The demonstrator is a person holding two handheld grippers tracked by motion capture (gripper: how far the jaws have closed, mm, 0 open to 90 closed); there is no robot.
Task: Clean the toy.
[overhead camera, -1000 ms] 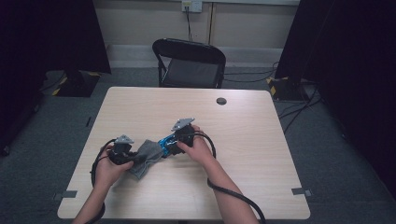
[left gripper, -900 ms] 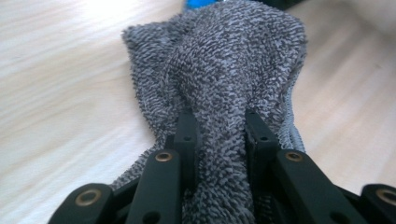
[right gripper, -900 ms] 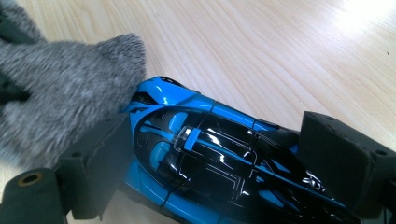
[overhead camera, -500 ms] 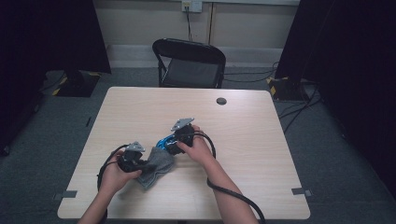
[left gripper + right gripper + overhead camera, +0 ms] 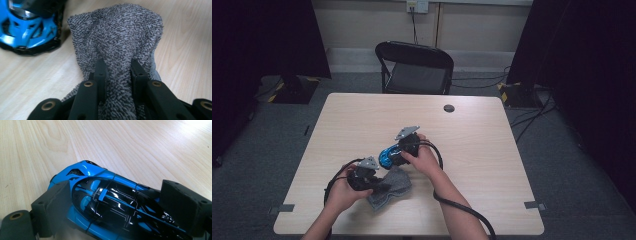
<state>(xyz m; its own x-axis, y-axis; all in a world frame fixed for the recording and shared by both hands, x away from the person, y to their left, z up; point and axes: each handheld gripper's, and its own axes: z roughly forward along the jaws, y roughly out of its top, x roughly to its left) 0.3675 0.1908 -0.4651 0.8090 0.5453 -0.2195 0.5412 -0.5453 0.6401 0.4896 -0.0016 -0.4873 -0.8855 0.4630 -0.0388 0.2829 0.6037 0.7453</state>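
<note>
While my left gripper [image 5: 116,72] has its jaws pinched nearly together on a fold of the grey terry cloth [image 5: 117,37], the right gripper [image 5: 117,205] has its jaws spread wide and clamped across the flanks of the blue toy car [image 5: 112,200], pads pressing on both sides.

Cloth bunches up between the left jaws, with the rest draped onto the table [image 5: 492,145] ahead of them. In the left gripper view the car's blue tail [image 5: 27,27] sits just beside the cloth, apart from it.

What changed: a second ago the left hand [image 5: 343,192] was farther left, with the cloth reaching up to the car. Now it's further in and nearer the table's front edge, and the cloth [image 5: 393,186] lies just below the car [image 5: 388,157]. Right hand [image 5: 424,159] and car are where they were.

My read: a wipe of the car, with the cloth pulled back between passes. Car is pinned steady, so next pass can go straight back up onto the bodywork.
</note>
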